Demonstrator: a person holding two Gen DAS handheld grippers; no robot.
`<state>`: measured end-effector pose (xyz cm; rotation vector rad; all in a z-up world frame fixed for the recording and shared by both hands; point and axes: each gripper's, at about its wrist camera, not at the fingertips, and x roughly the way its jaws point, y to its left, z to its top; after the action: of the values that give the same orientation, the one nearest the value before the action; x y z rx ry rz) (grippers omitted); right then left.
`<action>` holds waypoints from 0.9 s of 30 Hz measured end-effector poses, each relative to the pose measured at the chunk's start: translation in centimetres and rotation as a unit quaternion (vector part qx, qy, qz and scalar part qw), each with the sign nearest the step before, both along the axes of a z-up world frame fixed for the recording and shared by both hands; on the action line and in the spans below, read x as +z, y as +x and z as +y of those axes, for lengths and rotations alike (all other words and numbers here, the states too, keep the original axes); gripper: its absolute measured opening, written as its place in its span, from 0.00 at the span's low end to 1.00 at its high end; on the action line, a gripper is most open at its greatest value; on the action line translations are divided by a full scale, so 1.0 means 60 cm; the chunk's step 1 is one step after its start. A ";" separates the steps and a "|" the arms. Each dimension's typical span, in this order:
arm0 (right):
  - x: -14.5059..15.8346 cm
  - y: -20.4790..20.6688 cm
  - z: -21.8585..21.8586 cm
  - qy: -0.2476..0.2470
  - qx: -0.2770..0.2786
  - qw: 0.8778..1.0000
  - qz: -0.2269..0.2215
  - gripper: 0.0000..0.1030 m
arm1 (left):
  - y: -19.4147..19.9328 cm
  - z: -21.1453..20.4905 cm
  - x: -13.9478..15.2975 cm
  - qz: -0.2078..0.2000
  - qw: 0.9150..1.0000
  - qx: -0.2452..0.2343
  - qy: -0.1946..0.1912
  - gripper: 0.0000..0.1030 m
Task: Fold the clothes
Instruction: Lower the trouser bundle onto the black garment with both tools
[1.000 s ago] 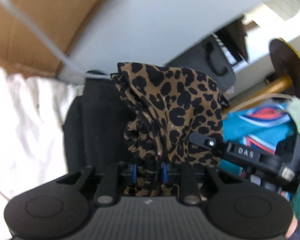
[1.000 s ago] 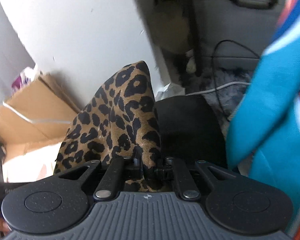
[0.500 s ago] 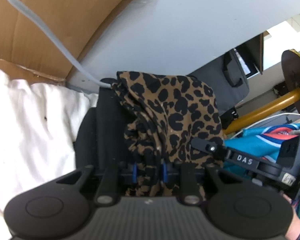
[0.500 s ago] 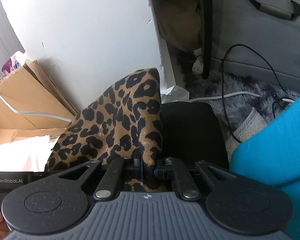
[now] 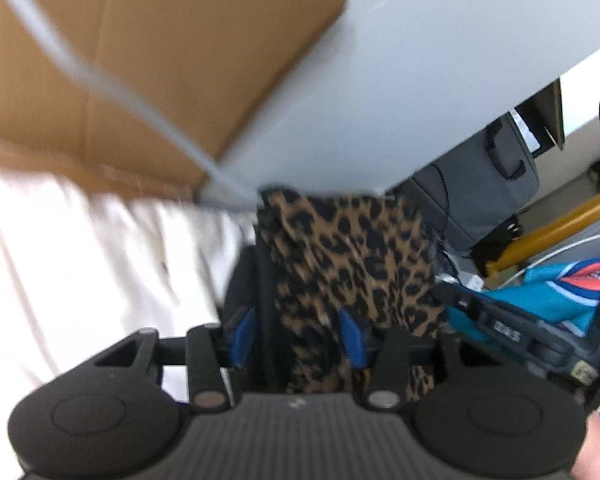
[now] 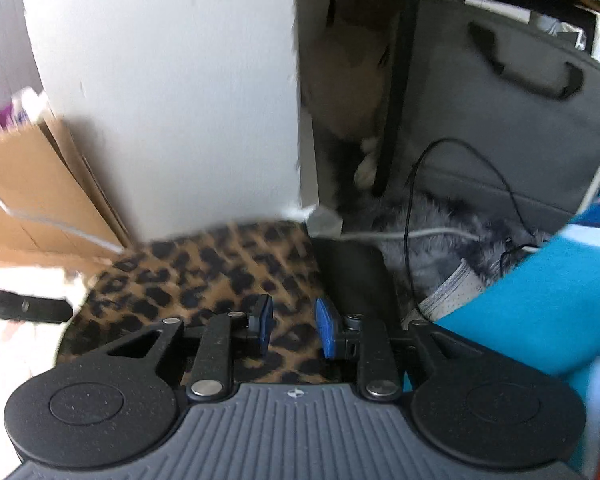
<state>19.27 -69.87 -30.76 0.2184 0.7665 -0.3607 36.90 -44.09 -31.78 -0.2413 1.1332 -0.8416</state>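
In the right wrist view the patterned garment [image 6: 204, 276] lies between and left of the jaws of the right gripper [image 6: 292, 326], with a cardboard box [image 6: 32, 184] beyond it leftward and a bag [image 6: 508, 120] ahead to the right.

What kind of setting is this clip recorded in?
Probably a cluttered room in a home, not a lab: flattened cardboard leans on a white wall, a grey bag with handles sits on a shaggy grey rug, and loose clothes such as a leopard-print garment lie around.
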 end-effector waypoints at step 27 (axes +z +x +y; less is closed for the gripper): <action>-0.082 -0.100 0.101 0.030 -0.044 0.998 -0.016 0.38 | -0.064 -0.087 -0.029 -0.135 0.981 -0.105 0.089 0.04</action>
<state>13.29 -63.83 -35.67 0.3141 0.7387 -0.4174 33.05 -49.31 -33.50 0.1407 0.9801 -0.9213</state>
